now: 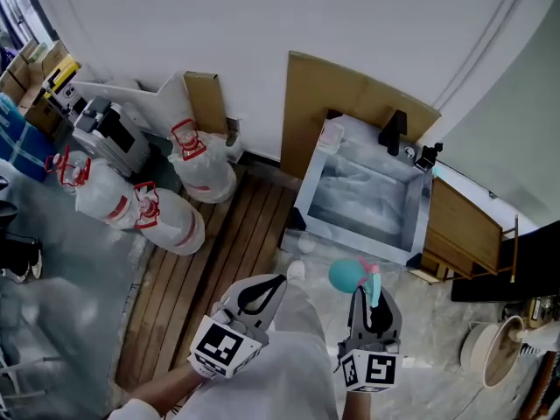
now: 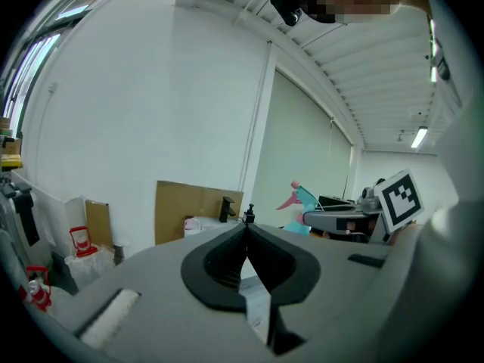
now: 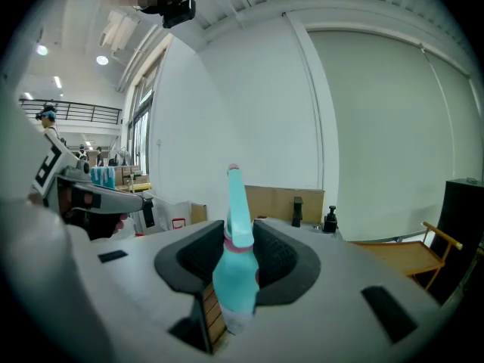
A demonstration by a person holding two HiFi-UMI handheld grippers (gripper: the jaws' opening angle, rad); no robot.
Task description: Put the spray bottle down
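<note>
Trouble, as I judge it, would come from letting go too soon. The right gripper (image 3: 240,239) has its jaws clamped on the teal spray bottle (image 3: 233,282), just below the pink collar, with the nozzle sticking up past the jaw tips. In the head view the spray bottle (image 1: 353,275) sits in the lower centre of the frame, held in the air and tilted, its round body toward the upper left. I cannot tell how high it is above the pale stone-patterned floor (image 1: 429,331). Released like this it would likely land on its side and roll.

The left gripper (image 1: 256,297) is just beside, at lower centre-left, jaws pressed together on nothing. A swing to that side could knock the bottle against it.

The metal sink (image 1: 413,226) fills the centre right, its near rim close above the bottle in the frame. A forward reach risks clipping that rim or tipping the bottle into the basin. A wooden frame (image 1: 464,230) crowds the right edge, and white bags (image 1: 171,221) sit at centre left. The open room is the pale floor at lower right and the wooden slats (image 1: 210,269) at lower centre-left.
</note>
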